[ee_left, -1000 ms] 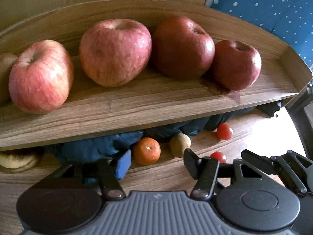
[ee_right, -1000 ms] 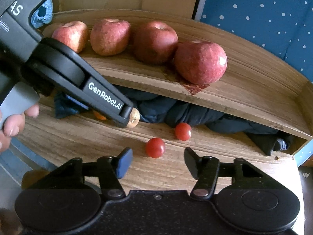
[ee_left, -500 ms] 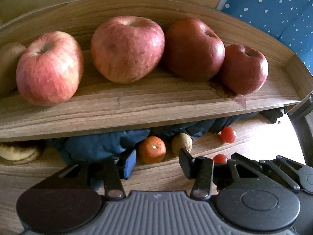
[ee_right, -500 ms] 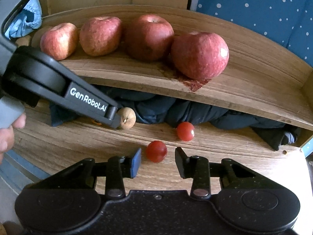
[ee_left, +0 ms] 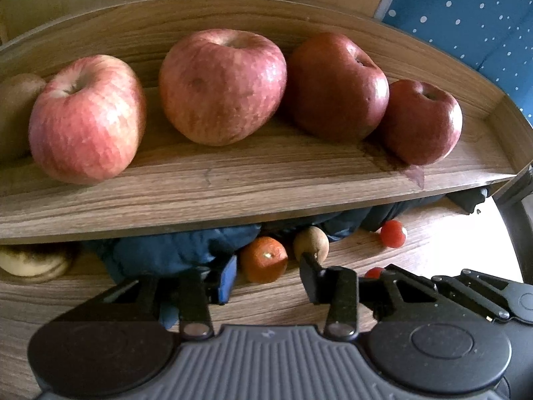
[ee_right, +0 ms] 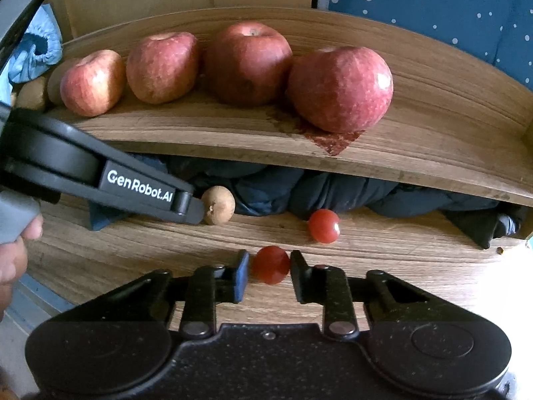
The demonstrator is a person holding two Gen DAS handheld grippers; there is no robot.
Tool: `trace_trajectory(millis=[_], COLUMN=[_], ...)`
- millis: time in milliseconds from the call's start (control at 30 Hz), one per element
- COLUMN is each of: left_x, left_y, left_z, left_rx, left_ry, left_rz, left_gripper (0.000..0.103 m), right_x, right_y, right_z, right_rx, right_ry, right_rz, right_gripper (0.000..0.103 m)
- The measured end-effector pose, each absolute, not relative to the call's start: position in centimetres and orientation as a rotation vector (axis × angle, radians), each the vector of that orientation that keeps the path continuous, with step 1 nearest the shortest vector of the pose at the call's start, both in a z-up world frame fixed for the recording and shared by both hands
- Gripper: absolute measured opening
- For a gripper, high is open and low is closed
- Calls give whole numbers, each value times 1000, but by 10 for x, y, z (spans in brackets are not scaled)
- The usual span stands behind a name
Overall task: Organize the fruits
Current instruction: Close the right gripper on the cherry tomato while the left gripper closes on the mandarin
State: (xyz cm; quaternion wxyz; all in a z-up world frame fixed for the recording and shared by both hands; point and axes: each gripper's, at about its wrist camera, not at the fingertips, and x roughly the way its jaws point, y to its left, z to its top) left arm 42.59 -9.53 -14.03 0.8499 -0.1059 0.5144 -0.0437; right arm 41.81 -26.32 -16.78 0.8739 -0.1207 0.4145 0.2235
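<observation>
Several red apples [ee_left: 221, 86] [ee_right: 339, 88] sit in a row on the upper wooden shelf [ee_left: 233, 180]. On the lower shelf [ee_right: 140, 250] lie a tangerine [ee_left: 264, 260], a small brown fruit [ee_right: 218, 205] and two cherry tomatoes. My right gripper [ee_right: 269, 275] is open, with its fingers close on either side of the nearer cherry tomato [ee_right: 270, 264], which rests on the wood. The other tomato [ee_right: 323, 226] lies just behind it. My left gripper [ee_left: 268, 278] is open, and the tangerine lies between its fingertips.
Dark blue cloth [ee_right: 333, 193] fills the back of the lower shelf under the upper board. A pale brown fruit [ee_left: 31, 261] lies at the far left below. A blue dotted surface [ee_right: 433, 6] stands behind. A person's hand [ee_right: 13, 253] holds the left gripper.
Both grippers have moved forward and narrowed. The right fingers now flank the near tomato closely. The left fingers have drawn in around the tangerine.
</observation>
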Motion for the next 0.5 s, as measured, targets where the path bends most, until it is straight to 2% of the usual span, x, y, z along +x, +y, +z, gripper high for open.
trace_trajectory(millis=[67,500], left_x=[427,421], left_y=[-96,-95], left_z=[-143,-138], left_rx=[-220,-229], left_ry=[1090,1087], left_rz=[-84,-88], left_gripper=[35,34], right_x=[418,405], right_y=[-263,-272], right_z=[-167,-161], right_rx=[-249,-236], right_ry=[869,870], right_rz=[465,460], right_gripper=[25,24])
